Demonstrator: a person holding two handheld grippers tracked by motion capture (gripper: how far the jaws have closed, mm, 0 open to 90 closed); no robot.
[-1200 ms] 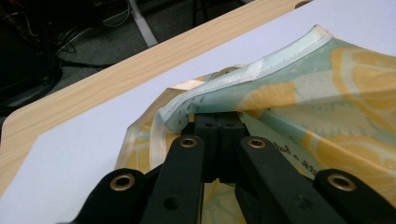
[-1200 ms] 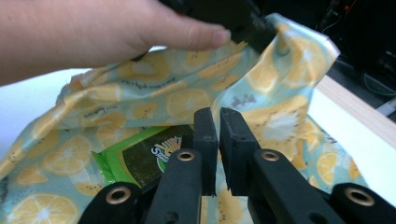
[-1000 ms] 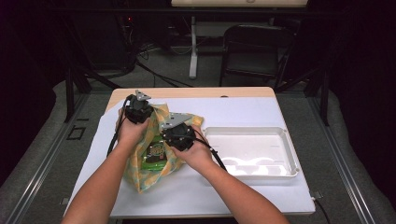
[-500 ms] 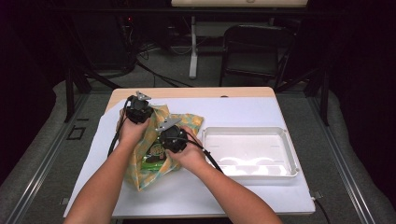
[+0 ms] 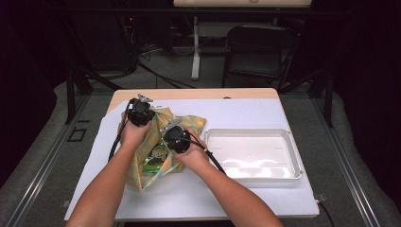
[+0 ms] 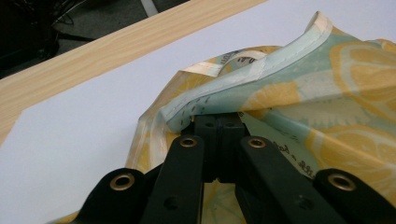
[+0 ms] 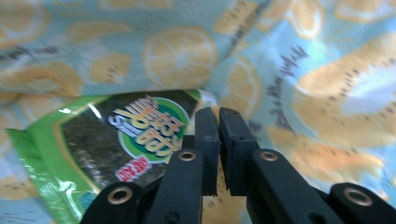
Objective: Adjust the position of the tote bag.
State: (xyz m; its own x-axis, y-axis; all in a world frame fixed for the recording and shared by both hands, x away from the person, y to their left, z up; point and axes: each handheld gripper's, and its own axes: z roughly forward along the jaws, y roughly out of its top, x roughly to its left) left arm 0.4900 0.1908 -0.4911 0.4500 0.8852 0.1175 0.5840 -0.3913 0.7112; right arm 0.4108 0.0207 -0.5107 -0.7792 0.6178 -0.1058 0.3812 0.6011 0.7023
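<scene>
While your left gripper (image 6: 219,128) pinches the hem of one lemon-print bag (image 5: 156,142) on the table's white sheet (image 5: 236,189), your right gripper (image 7: 218,122), jaws nearly together and empty, hovers inside over one green snack packet (image 7: 116,140); one tray (image 5: 293,161) sits beside.

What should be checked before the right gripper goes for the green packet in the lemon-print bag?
1. Left gripper clamped on the bag's rim: ok, jaws shut on the hem.
2. Lemon-print bag mouth held open: ok, the green packet shows inside.
3. Right gripper on the packet: not ok, its jaws have just been closing, almost together, with nothing between them.
4. Packet edge free to grasp: cannot tell, partly under the fabric.
5. White tray beside the bag ready to receive: ok.
</scene>
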